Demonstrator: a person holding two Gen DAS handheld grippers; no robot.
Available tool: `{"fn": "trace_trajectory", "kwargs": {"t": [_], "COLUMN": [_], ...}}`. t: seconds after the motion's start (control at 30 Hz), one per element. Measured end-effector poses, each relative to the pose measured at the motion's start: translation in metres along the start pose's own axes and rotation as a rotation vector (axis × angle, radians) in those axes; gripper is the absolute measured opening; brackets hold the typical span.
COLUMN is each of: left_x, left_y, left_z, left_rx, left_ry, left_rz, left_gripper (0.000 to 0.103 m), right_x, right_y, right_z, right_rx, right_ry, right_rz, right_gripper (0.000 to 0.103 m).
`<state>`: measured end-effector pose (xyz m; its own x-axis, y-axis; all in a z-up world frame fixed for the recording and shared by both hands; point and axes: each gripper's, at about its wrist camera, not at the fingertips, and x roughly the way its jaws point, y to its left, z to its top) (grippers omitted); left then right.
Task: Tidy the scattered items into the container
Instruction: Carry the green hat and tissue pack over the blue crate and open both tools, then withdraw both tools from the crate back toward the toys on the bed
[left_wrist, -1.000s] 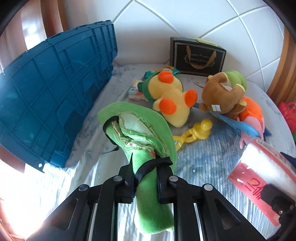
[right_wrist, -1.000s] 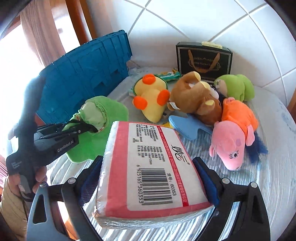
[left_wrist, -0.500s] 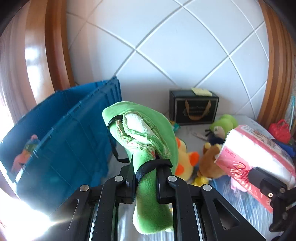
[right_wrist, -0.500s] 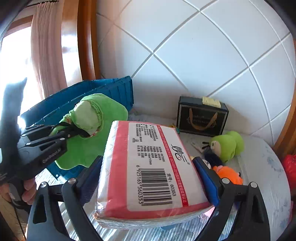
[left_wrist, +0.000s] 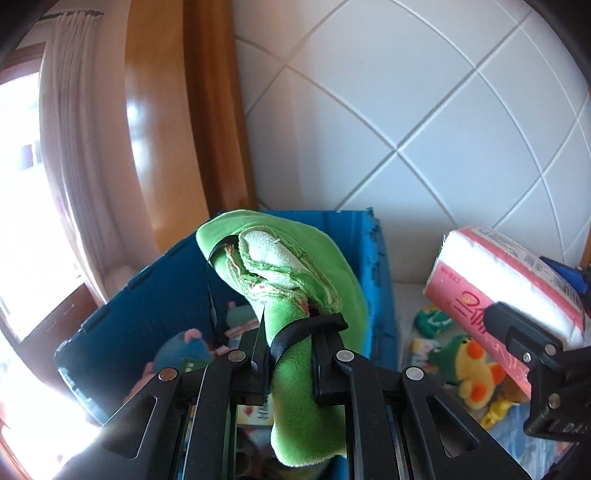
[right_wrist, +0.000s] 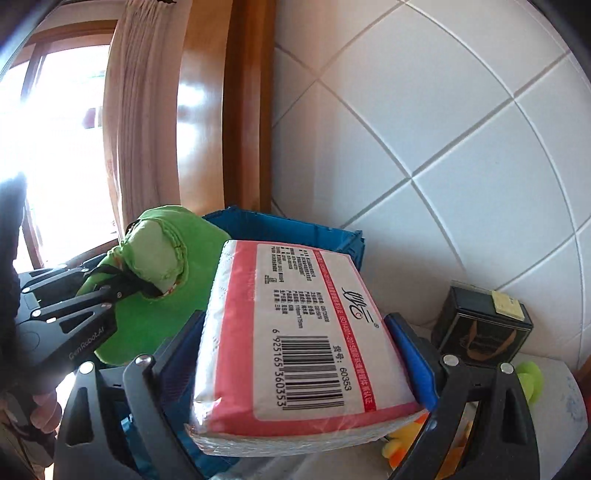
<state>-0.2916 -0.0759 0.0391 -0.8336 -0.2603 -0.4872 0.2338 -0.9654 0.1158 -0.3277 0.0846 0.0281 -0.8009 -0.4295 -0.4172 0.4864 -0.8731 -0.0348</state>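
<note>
Both grippers have risen from the bed up to the blue crate (left_wrist: 373, 280), now below the left gripper (left_wrist: 291, 354), which pinches a green plush (left_wrist: 295, 280) above it. Beside it, right gripper (right_wrist: 295, 332) clamps a tissue pack (right_wrist: 295, 325).

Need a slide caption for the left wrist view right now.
Left gripper holds a green plush toy above the open blue crate; tissue pack alongside.

Green plush fabric toy (left_wrist: 295, 295) with pale terry patch and black strap, pinched at its narrow part, hangs above open blue plastic crate (left_wrist: 373, 280). Pink-and-white plastic-wrapped tissue pack (right_wrist: 295, 332), barcode label up, held tilted just beside crate's rim. Crate already contains toys.
</note>
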Motion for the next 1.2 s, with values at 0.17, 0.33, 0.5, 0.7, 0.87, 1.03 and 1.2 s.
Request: {"fn": "trace_trajectory", "kwargs": {"t": [0.17,0.33,0.5,0.7,0.87,1.03,1.2], "left_x": [0.04,0.078,0.102,0.107,0.103,0.088,0.072], "left_y": [0.051,0.073,0.082,0.08,0.075,0.067,0.061], "left_z": [0.013,0.037,0.05,0.042,0.034,0.024,0.013], "left_rx": [-0.029,-0.012,-0.013,0.004,0.014,0.008,0.003], "left_ry": [0.059,0.095,0.102,0.101,0.124,0.148,0.176], "left_rz": [0.022,0.033,0.035,0.021,0.015,-0.005,-0.011], "left_gripper": [0.015,0.016,0.07,0.084,0.084,0.084,0.084], "right_x": [0.061,0.107,0.138,0.155,0.15,0.133,0.11], "right_y": [0.044,0.062,0.063,0.06,0.055,0.05,0.048], "right_z": [0.037,0.067,0.089,0.096,0.097,0.086,0.075], "right_rx": [-0.069,-0.102,-0.117,-0.15,-0.148,-0.158,-0.165], "right_ry": [0.023,0.049,0.071,0.081,0.082,0.098,0.107], "right_rz": [0.012,-0.017,-0.062,-0.121,-0.127,-0.119,-0.102], "right_gripper": [0.095,0.095,0.096,0.099,0.099,0.099,0.099]}}
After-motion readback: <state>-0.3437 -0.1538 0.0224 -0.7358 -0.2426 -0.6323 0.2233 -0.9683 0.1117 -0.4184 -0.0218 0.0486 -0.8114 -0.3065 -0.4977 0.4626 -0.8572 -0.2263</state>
